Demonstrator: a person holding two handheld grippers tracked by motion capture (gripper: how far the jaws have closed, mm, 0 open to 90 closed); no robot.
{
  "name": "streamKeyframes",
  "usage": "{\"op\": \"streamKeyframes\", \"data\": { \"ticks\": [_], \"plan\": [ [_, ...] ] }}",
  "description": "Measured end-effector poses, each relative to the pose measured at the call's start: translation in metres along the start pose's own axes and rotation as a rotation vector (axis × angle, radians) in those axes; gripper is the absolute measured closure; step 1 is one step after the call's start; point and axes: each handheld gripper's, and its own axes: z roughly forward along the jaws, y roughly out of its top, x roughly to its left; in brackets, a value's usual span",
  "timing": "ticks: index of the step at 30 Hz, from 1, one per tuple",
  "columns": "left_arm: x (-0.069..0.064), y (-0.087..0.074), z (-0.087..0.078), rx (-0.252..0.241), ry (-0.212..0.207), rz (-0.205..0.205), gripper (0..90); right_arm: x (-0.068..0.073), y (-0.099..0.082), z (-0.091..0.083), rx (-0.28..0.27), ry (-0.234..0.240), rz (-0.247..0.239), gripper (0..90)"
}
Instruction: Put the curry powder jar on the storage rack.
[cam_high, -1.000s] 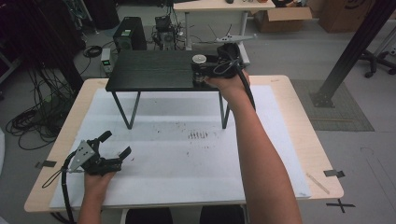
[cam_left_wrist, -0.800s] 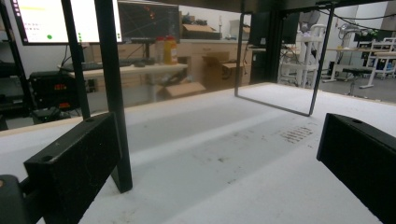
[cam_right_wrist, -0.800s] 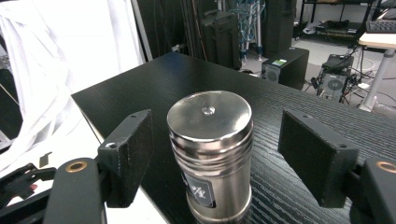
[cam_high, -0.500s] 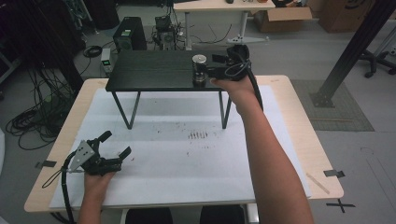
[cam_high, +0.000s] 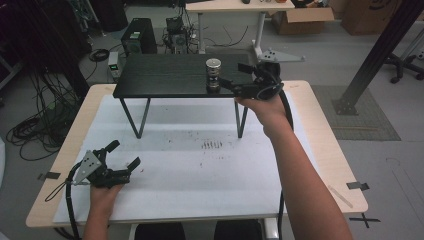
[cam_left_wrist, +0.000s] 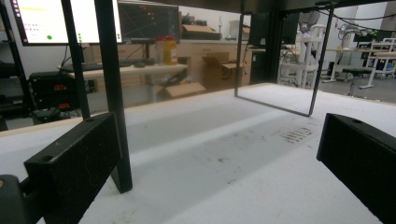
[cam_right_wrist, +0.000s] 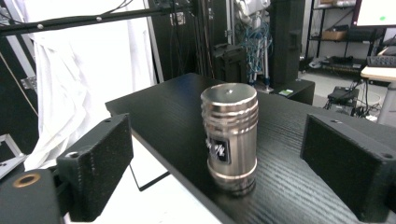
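— So, from the high view, where is the metal canister (cam_high: 213, 73) sitting?

— It's standing upright on the black stand (cam_high: 165, 75), near its right end. I'm holding my right gripper (cam_high: 235, 80) just beside it, jaws having just been opening. My left gripper (cam_high: 122, 157) is resting on the white sheet (cam_high: 200, 170), jaws spread, well in front of the stand.

— And the left gripper view?

— I'm seeing wide jaws gripping nothing, and a stand leg (cam_left_wrist: 112, 93).

— The right gripper view?

— The canister (cam_right_wrist: 229, 135) is standing between my parted jaws, untouched.

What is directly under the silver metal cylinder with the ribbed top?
The silver metal cylinder stands upright on the black wood-grain top of the small raised table, near its front edge. The patch beneath its base is covered.
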Motion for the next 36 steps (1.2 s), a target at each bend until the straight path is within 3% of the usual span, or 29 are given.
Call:
{"op": "streamKeyframes", "data": {
  "ticks": [8,14,22,28,36],
  "plan": [
    [0.000,0.000,0.000,-0.001,0.000,0.000,0.3,0.004,-0.013,-0.018,-0.045,0.007,-0.049,3.1],
    [0.000,0.000,0.000,-0.001,0.000,0.000,0.3,0.008,-0.034,-0.030,-0.091,0.028,-0.099,0.0],
    [0.000,0.000,0.000,-0.001,0.000,0.000,0.3,0.014,-0.061,-0.031,-0.104,0.045,-0.131,0.0],
    [0.000,0.000,0.000,-0.001,0.000,0.000,0.3,0.013,-0.093,-0.030,-0.110,0.025,-0.145,0.0],
    [0.000,0.000,0.000,-0.001,0.000,0.000,0.3,0.014,-0.121,-0.029,-0.111,0.001,-0.146,0.0]
  ]
}}
